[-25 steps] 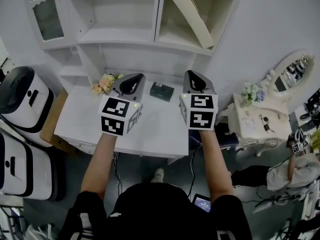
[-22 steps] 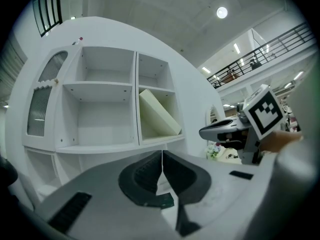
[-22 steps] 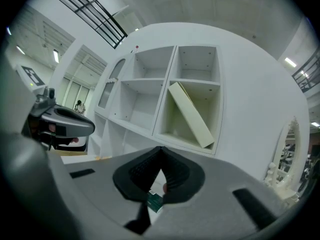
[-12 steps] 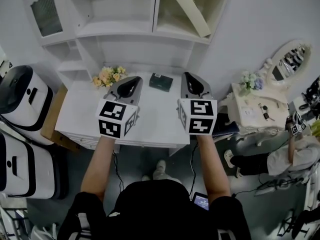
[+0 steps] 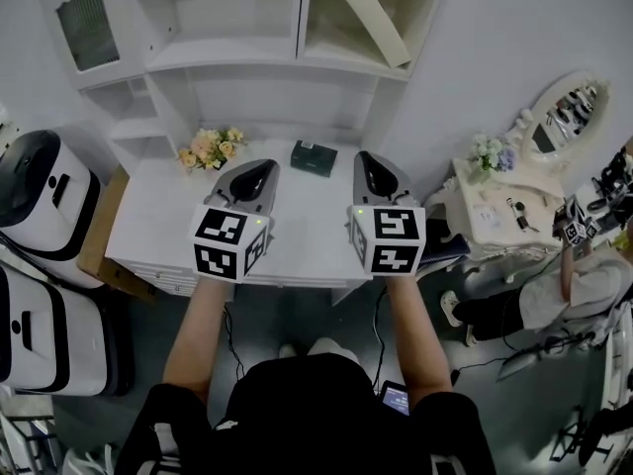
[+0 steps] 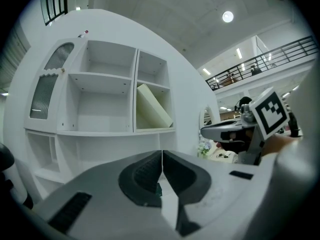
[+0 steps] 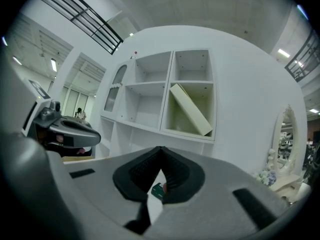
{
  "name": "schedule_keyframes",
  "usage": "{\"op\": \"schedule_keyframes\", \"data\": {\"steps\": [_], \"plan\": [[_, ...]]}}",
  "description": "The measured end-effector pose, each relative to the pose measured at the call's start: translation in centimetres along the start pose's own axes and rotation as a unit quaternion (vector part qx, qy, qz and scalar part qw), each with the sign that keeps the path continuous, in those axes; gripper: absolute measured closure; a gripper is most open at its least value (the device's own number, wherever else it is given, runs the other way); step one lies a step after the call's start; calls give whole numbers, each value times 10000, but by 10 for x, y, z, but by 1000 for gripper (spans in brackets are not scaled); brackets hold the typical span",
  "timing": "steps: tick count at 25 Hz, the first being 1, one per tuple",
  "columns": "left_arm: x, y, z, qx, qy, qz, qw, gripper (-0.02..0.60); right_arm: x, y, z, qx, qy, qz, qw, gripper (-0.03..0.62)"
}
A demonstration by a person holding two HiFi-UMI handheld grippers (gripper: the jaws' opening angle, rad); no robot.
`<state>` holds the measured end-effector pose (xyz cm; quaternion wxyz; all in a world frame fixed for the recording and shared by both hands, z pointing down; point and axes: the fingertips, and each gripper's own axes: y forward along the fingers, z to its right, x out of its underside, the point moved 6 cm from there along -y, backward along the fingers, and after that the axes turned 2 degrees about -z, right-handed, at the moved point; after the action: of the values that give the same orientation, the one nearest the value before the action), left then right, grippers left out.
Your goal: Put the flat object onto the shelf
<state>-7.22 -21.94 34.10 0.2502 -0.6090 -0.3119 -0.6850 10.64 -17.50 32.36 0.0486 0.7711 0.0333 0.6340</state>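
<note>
Flat dark green object (image 5: 314, 157) on the white table (image 5: 158, 216), upper centre, just beyond both grippers; each gripper view shows only a sliver of it. Left gripper (image 5: 263, 165) and right gripper (image 5: 370, 157): jaws together, empty. Shelf (image 5: 237, 57) cropped at top edge.

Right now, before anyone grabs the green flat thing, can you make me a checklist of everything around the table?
Surface: white table, mostly bare.
Job's things: dark green flat object lies near the table's back edge, untouched; white shelf unit stands above it with open compartments.
Clutter: flower bunch at the table's back left; cream slab leaning in one shelf compartment.
Grippers: left gripper and right gripper both shut, holding nothing, above the table.
Cables: black cable hanging under the table.
Surroundings: white machines at left; side table and oval mirror at right; a person sits nearby.
</note>
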Motion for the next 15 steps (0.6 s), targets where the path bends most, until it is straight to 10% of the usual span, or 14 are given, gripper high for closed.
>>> {"op": "schedule_keyframes", "data": {"steps": [15], "plan": [[-1,-1,21,-211,-111,-53,9997,574,14,-11,17,-295,146,93,9994,595]]}}
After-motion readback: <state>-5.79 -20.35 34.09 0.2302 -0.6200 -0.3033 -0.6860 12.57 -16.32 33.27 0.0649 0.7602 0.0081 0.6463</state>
